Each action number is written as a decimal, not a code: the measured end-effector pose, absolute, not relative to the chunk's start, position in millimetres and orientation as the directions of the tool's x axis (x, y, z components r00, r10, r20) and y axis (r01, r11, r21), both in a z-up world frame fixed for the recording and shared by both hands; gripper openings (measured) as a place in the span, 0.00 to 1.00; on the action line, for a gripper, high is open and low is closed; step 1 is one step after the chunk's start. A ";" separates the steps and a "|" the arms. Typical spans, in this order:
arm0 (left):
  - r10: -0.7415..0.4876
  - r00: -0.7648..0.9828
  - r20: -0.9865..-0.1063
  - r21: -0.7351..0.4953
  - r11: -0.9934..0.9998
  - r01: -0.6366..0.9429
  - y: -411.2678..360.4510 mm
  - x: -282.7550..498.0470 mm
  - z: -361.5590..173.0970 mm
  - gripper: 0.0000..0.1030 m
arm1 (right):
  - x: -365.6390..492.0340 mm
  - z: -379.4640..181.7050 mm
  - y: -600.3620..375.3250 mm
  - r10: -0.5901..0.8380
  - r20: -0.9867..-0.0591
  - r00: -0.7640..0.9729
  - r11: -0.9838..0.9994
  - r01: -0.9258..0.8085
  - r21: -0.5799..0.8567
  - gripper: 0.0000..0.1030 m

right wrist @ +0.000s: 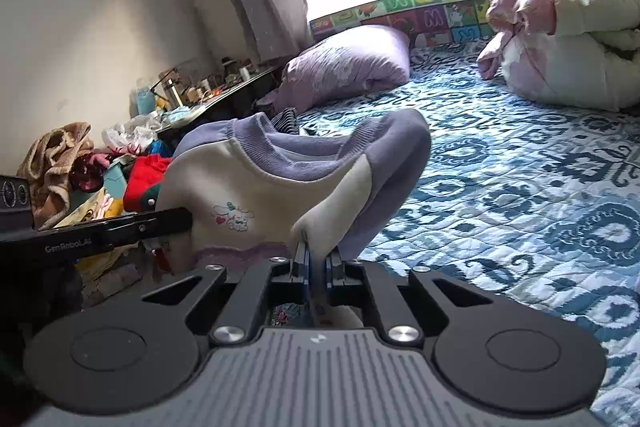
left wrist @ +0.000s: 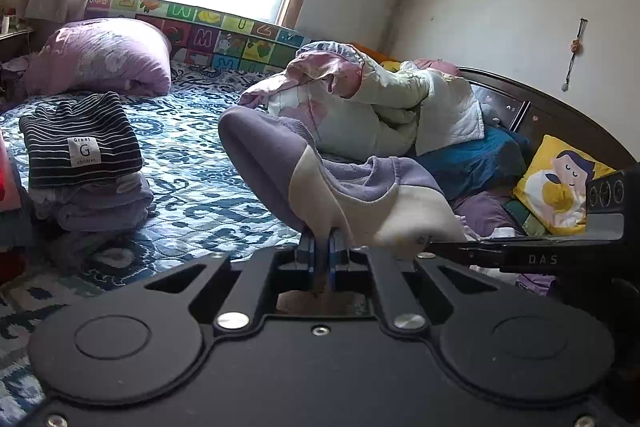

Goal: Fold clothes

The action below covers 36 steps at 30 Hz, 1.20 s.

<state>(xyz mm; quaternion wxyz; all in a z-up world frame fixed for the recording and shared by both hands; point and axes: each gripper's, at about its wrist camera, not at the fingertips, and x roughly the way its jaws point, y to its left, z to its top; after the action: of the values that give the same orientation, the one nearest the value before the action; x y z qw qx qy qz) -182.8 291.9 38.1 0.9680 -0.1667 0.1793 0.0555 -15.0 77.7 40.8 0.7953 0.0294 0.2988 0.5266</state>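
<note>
In the left wrist view the left claw (left wrist: 322, 247) sits at the lower centre of the frame, its blue pads clenched on a pinch of a cream and purple sweatshirt (left wrist: 320, 175), which rises from the jaws and drapes up and to the right. The right claw (left wrist: 424, 241) enters from the right edge of that frame and meets the same cloth at its cream hem. In the right wrist view the right claw (right wrist: 318, 259), at lower centre, is clenched on the sweatshirt (right wrist: 256, 183) too; the garment hangs between the two claws above the bed, its purple collar uppermost and a small cartoon print facing the camera. The left claw (right wrist: 188, 219) reaches in from the left edge and touches the cloth. Behind, a blue patterned quilt (left wrist: 192, 163) covers the bed. At middle left of the left wrist view stands a stack of folded clothes (left wrist: 84, 167) topped by a striped piece. Farther back lie a purple pillow (left wrist: 104, 57) and a bundled pale duvet (left wrist: 380, 107)
</note>
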 end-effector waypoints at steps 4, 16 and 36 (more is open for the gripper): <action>0.054 0.920 -0.388 -0.323 0.927 -0.190 312.3 -159.1 33.6 0.03 | 0.4 41.7 96.9 0.849 -0.456 0.265 0.446 -0.824 0.351 0.09; 0.102 0.958 -0.267 -0.260 0.950 -0.173 354.7 -90.9 48.6 0.03 | 85.8 67.9 155.3 0.837 -0.407 0.365 0.505 -0.801 0.322 0.09; 0.026 0.765 -0.644 -0.322 0.898 -0.302 315.5 -154.7 -117.5 0.22 | 32.7 -117.8 143.0 0.598 -0.795 0.102 0.568 -0.753 0.331 0.19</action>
<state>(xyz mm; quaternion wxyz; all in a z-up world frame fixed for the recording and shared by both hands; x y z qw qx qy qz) -154.7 315.5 -117.5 0.9160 -0.2079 0.3312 0.0895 32.7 143.0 -117.8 0.7381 -0.0791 0.4892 0.4578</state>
